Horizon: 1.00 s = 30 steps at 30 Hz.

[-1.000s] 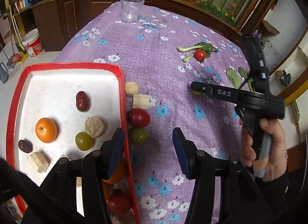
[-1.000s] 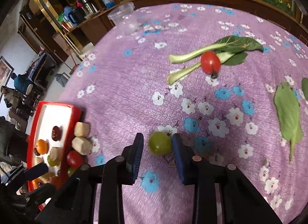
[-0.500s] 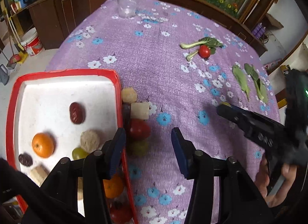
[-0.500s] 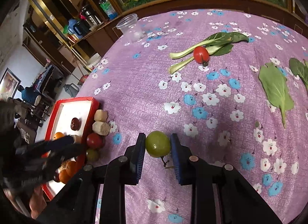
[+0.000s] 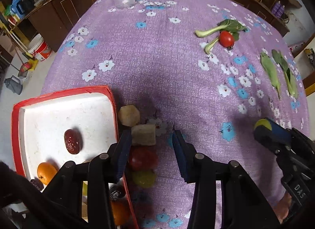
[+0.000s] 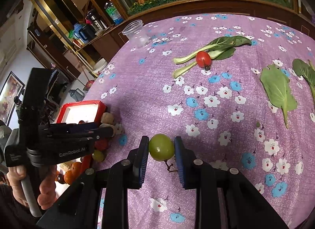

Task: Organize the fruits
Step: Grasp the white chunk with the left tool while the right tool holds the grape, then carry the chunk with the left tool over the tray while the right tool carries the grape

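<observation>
writing: "das" on the right tongs (image 6: 161,150) body seen from the left wrist view; "genrobot.ai" on the left tongs (image 5: 151,146) body seen from the right wrist view, other small print there too blurred to read.

landmark = red tray (image 5: 113,99), white inside. in it: red date (image 5: 72,144), orange (image 5: 46,172), more fruit partly hidden behind the tongs' black frame. just outside its right edge, in a row: two pale beige chunks (image 5: 143,134), red tomato (image 5: 142,158), green grape (image 5: 143,177).

left tongs closing, nothing pressed yet; the red tomato and one beige chunk sit between the pads. right tongs clenched on a green grape (image 6: 161,147), well right of the tray, off the cloth.

far right of tray: another tomato (image 6: 203,59) on bok choy stems (image 6: 214,48), loose leaves (image 6: 278,90). clear cup (image 6: 136,32) at the far edge.

worktop (image 5: 157,51) w/ purple flowered cloth. dark wood cabinets, bucket on floor, painted plant mural behind.
</observation>
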Tool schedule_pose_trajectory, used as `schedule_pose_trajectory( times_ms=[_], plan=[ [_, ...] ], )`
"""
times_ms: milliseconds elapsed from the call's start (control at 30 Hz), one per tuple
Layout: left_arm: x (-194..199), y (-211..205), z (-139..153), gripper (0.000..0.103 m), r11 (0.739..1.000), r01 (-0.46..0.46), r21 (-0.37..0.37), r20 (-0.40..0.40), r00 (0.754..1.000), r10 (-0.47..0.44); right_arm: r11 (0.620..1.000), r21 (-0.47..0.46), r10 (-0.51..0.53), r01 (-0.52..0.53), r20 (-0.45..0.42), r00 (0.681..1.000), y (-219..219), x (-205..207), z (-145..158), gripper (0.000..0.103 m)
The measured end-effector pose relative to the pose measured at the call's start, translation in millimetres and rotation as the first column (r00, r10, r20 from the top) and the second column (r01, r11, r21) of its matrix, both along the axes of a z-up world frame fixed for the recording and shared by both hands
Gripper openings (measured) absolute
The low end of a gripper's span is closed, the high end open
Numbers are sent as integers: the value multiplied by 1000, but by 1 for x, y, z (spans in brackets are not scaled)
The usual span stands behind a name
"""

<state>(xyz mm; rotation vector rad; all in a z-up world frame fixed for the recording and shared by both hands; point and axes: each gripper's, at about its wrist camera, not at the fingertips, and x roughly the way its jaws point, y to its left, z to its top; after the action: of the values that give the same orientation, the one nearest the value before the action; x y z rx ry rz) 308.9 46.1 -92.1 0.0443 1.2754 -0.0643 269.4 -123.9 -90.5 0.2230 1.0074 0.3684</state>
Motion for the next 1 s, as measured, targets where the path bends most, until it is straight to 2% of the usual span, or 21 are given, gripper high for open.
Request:
schedule_pose_trajectory(
  times_ms=[100,133,167,267,367,633,833,1000],
  plan=[
    [4,1,-2,35,999,-13,35,1,1000,13,1000,-2,-6,6,-1,1000,-2,1,-1,26],
    [5,1,-3,28,999,-15,42,0,1000,15,1000,-8,-8,8,3,1000,-2,0,0,26],
    [6,2,-5,25,998,-18,55,-2,1000,18,1000,-16,-13,13,8,1000,-2,-1,1,26],
    [7,4,-9,25,999,-22,49,-17,1000,23,1000,-15,-13,13,11,1000,-2,-1,1,26],
    [7,1,-8,25,997,-18,75,-9,1000,19,1000,-21,-11,11,13,1000,-1,-2,1,26],
    [4,0,-7,23,997,-26,73,20,999,24,1000,-25,-1,1,10,1000,2,-2,0,26],
    [-30,7,25,23,999,-21,-47,76,997,24,998,-44,53,-52,35,998,18,-12,10,26],
    [-73,42,65,23,988,-52,-143,150,986,74,994,-53,99,-96,57,993,44,-25,28,26]
  ],
)
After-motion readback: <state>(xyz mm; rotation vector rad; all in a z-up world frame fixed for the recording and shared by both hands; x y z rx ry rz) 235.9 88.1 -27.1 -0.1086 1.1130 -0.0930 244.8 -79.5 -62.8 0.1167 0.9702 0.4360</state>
